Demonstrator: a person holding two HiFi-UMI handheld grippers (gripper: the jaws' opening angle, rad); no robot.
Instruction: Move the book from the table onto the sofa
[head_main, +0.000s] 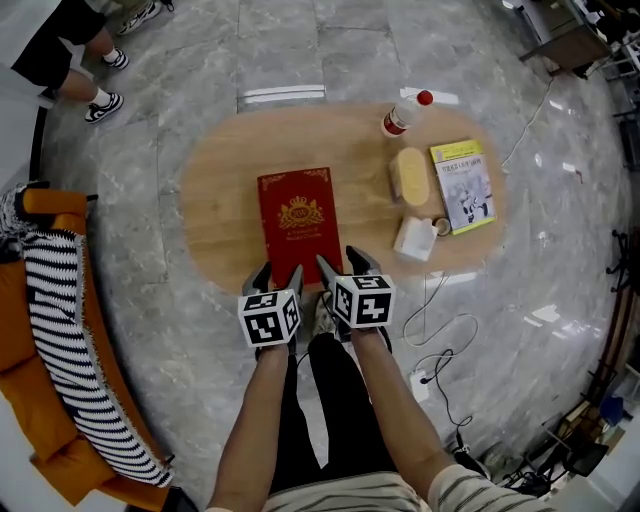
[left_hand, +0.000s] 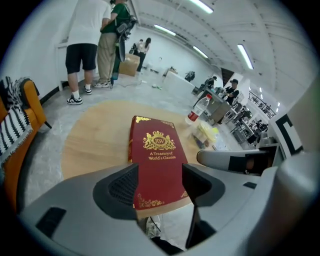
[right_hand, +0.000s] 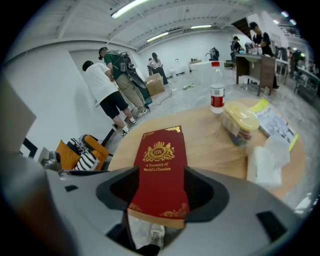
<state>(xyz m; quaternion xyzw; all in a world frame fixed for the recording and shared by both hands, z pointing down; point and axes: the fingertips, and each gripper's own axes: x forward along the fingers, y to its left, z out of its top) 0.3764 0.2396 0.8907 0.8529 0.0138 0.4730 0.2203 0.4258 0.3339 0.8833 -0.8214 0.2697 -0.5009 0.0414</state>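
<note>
A dark red hardcover book with gold print lies flat on the oval wooden table, its near end at the table's front edge. My left gripper hangs open over the book's near left corner. My right gripper hangs open over the near right corner. In the left gripper view the book shows between the spread jaws of the left gripper, with no pad pressing on it. The right gripper view shows the same: the book lies between the parted jaws of the right gripper.
The orange sofa with a black-and-white striped blanket stands at the left. On the table's right half are a red-capped bottle, a yellow-lidded container, a yellow booklet and a white pack. A cable trails on the floor. People stand beyond the table.
</note>
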